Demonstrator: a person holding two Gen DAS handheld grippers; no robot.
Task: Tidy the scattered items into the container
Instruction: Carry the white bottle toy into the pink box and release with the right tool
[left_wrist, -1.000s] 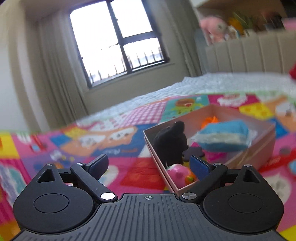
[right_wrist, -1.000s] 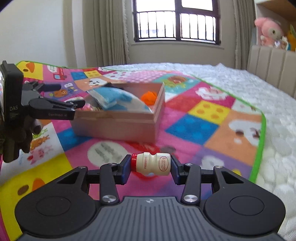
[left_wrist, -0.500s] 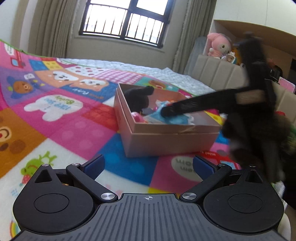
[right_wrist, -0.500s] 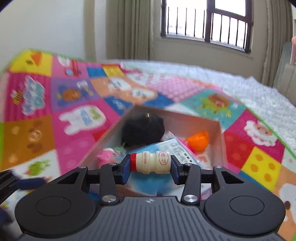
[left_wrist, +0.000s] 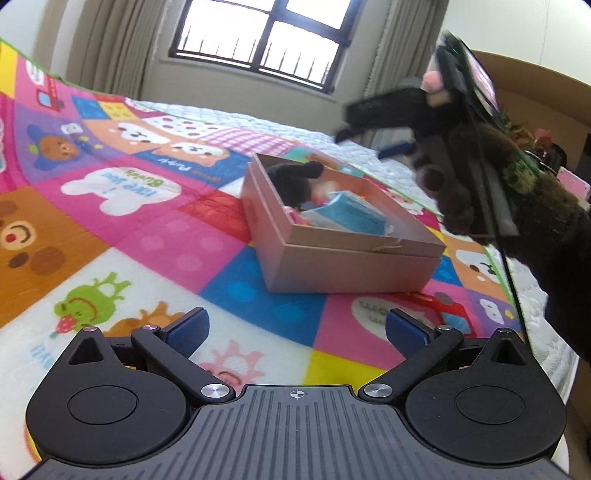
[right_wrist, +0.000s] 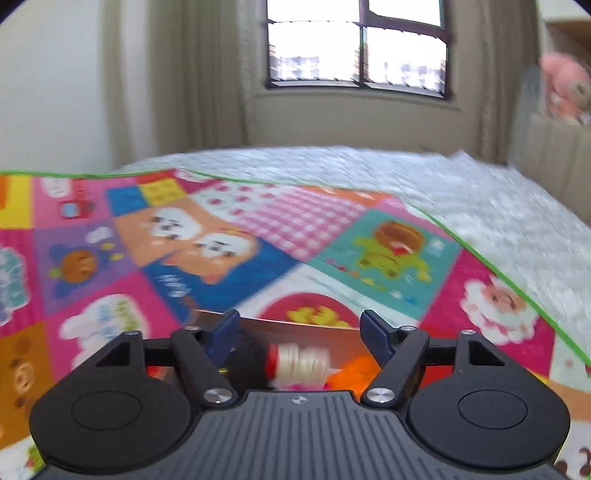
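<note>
A pink cardboard box (left_wrist: 351, 266) sits on the play mat, holding a black plush (left_wrist: 291, 177), a blue packet (left_wrist: 347, 216) and a small pink toy (left_wrist: 291, 214). My left gripper (left_wrist: 295, 325) stands wide open and empty, short of the box's near corner. My right gripper (left_wrist: 369, 129) hovers above the box's far right side, carried by a gloved hand (left_wrist: 480, 177). In the right wrist view my right gripper (right_wrist: 299, 321) has its jaws opening. The small yoghurt bottle (right_wrist: 301, 365) is blurred just below them, free of the pads, over the box's far wall (right_wrist: 295, 326) and an orange item (right_wrist: 354, 376).
The colourful patchwork play mat (left_wrist: 155, 236) covers a white quilted bed (right_wrist: 480, 206). A window (right_wrist: 354, 44) and curtains are behind. A padded headboard and a pink plush toy (right_wrist: 565, 88) stand at the right.
My right gripper carried the bottle from in front of the box to above it, then its jaws parted and the bottle dropped free. My left gripper levelled out and drew back from the box.
</note>
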